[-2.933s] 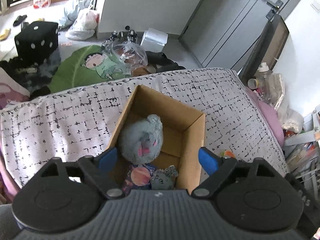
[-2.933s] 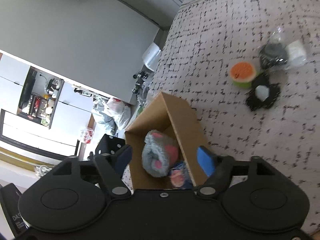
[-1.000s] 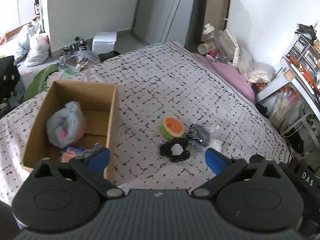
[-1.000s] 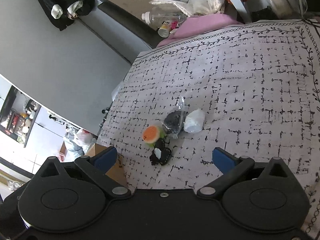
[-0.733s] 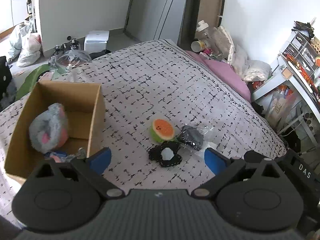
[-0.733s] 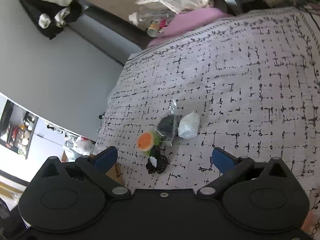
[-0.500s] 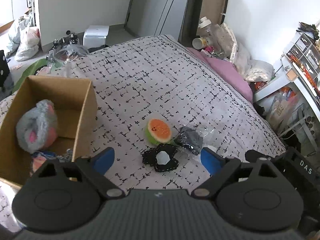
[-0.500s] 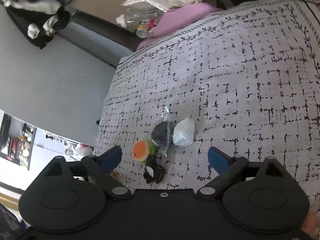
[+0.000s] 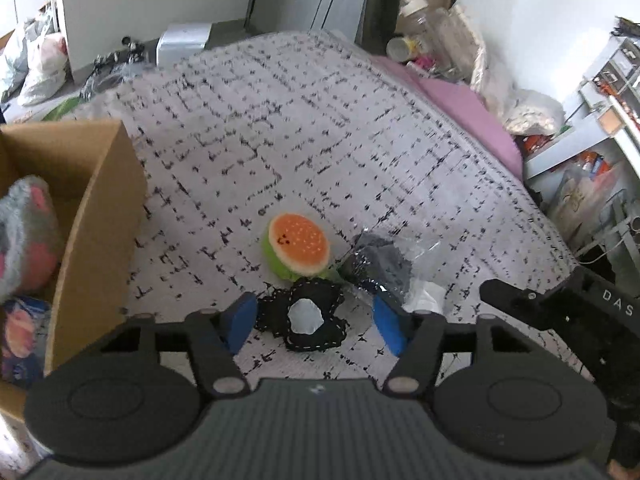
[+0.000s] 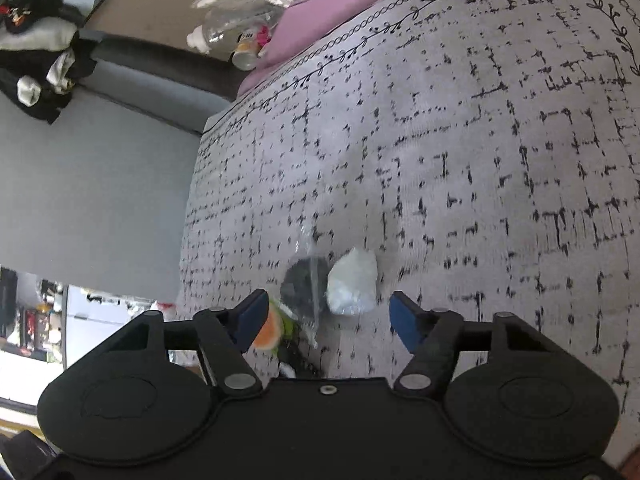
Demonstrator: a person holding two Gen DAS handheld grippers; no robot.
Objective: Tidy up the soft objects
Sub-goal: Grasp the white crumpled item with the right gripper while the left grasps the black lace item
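I am over a big bed (image 9: 320, 128) with a white cover full of little black marks. A brown cardboard box (image 9: 100, 216) sits on the bed at the left side of my left view, open at the top. Inside it lies a fluffy grey toy with pink spots (image 9: 24, 232).

Near the middle of the bed is a small pile of soft things, all close together. The round watermelon toy (image 9: 298, 246) is tipped so its orange face with the tiny smile looks up and toward me, and its green rind rests on the cover. Just in front of it lies a flat black flower-shaped piece with a white middle (image 9: 306, 316). It lies flat, with no long side that I can tell. To the right is a dark grey soft thing in a clear bag (image 9: 378, 264), and a small white soft lump (image 10: 352, 280) lies right beside that.

My left gripper (image 9: 316, 322) has its blue jaws apart and closing, with the black flower piece between them, not pinched yet. My right gripper (image 10: 326, 318) also has its jaws apart and closing, on either side of the grey bag and the white lump, touching neither.
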